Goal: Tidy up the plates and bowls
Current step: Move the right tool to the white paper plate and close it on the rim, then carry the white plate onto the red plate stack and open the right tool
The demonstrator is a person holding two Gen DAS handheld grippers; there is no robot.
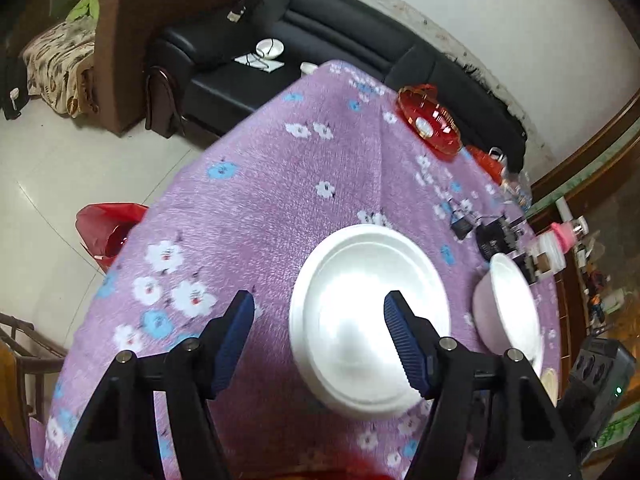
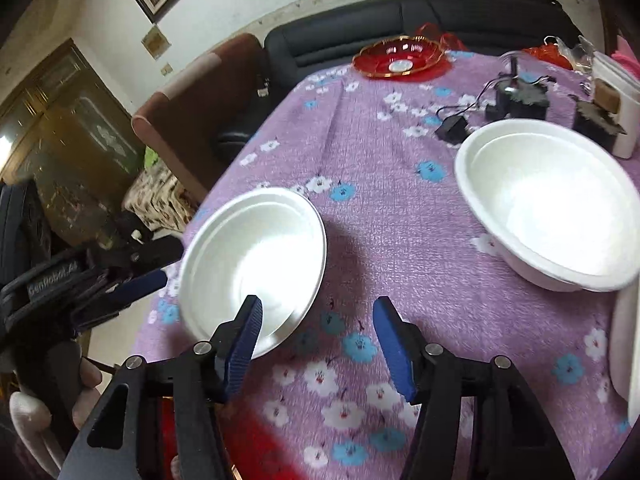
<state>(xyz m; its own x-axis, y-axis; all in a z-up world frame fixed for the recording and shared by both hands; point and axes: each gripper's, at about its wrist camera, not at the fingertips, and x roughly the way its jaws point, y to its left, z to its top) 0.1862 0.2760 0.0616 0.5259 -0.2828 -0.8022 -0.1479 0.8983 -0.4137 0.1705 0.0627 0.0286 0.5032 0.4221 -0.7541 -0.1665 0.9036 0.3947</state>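
A white plate (image 1: 368, 316) lies on the purple flowered tablecloth (image 1: 280, 184). My left gripper (image 1: 320, 304) is open and straddles the plate's left rim: one finger hangs over the plate, the other over the cloth. To its right stands a white bowl (image 1: 512, 308). In the right wrist view the same plate (image 2: 256, 264) is at the left and the bowl (image 2: 548, 204) at the right. My right gripper (image 2: 318, 306) is open across the plate's near right rim, and neither pad presses on it. The left gripper's blue finger (image 2: 140, 280) shows by the plate's left edge.
A red glass dish (image 2: 400, 60) sits at the table's far end. Black gadgets with cables (image 2: 516, 100) and a white box (image 2: 616, 112) crowd the far right. A black sofa (image 1: 320, 32), brown chair (image 2: 200, 120) and red bag (image 1: 108, 232) stand beyond the table's edge.
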